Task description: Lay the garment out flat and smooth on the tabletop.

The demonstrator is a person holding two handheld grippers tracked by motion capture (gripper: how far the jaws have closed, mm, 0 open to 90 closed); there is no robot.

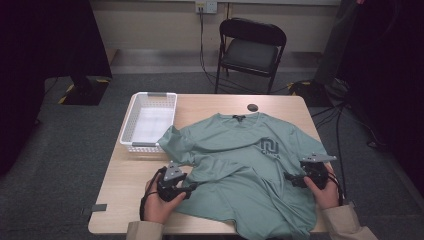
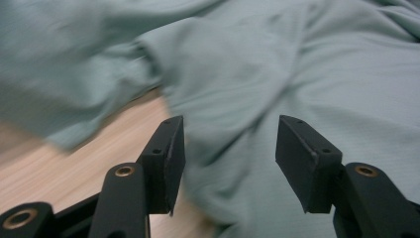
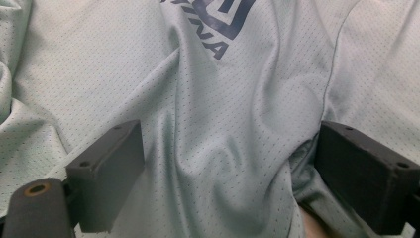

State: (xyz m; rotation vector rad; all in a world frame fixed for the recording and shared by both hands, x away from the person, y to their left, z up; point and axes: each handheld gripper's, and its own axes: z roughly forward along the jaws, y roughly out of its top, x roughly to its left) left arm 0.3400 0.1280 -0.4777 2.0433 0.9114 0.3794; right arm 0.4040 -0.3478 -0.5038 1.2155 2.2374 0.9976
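White basket (image 1: pixel 131 116) w/ nothing inside, beside green tee (image 1: pixel 240 165), left gripper (image 1: pixel 192 187) jaws apart, right gripper (image 1: pixel 289 177) wide, both over cloth

- The T-shirt (image 1: pixel 240 165) is soft green, with a dark blue logo (image 1: pixel 270 147) on the chest and tiny dots all over the cloth.
- The desk (image 1: pixel 125 185) is light wood with pale stripes.
- The basket (image 1: pixel 148 120) is white.
- Both claws, left claw (image 1: pixel 192 187) and right claw (image 1: pixel 289 177), are black.
- The chair (image 1: pixel 250 50) is black.
- The floor (image 1: pixel 60 150) is grey.
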